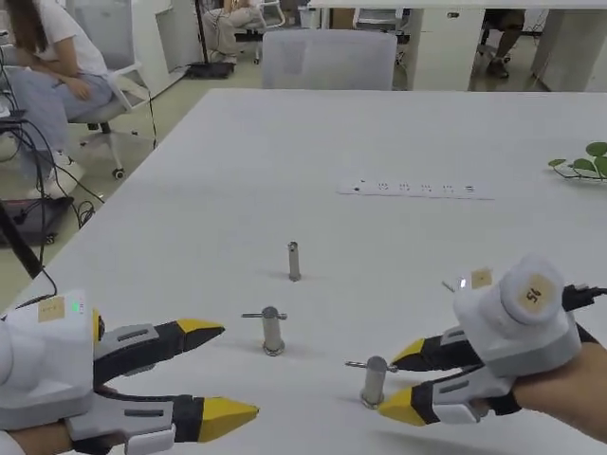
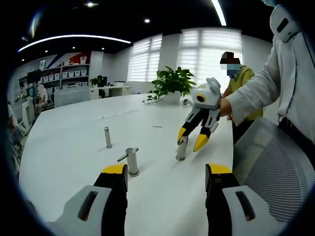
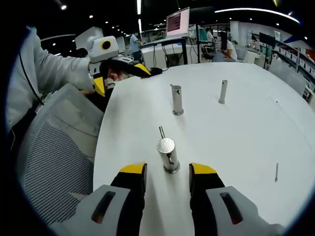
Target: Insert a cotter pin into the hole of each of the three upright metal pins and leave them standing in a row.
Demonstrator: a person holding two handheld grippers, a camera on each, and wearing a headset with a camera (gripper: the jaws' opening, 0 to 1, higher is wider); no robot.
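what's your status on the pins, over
Left gripper open, empty. Right gripper open astride near pin. Cotters in near pin, middle pin; far pin bare. Nothing blocking it.

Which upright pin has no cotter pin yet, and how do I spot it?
On the white table, three upright metal pins stand in a slanted row running away from the person. Take the far pin, the one nearest the white power strip. Its top is bare, while the middle pin and the near pin each carry a cotter pin crosswise.
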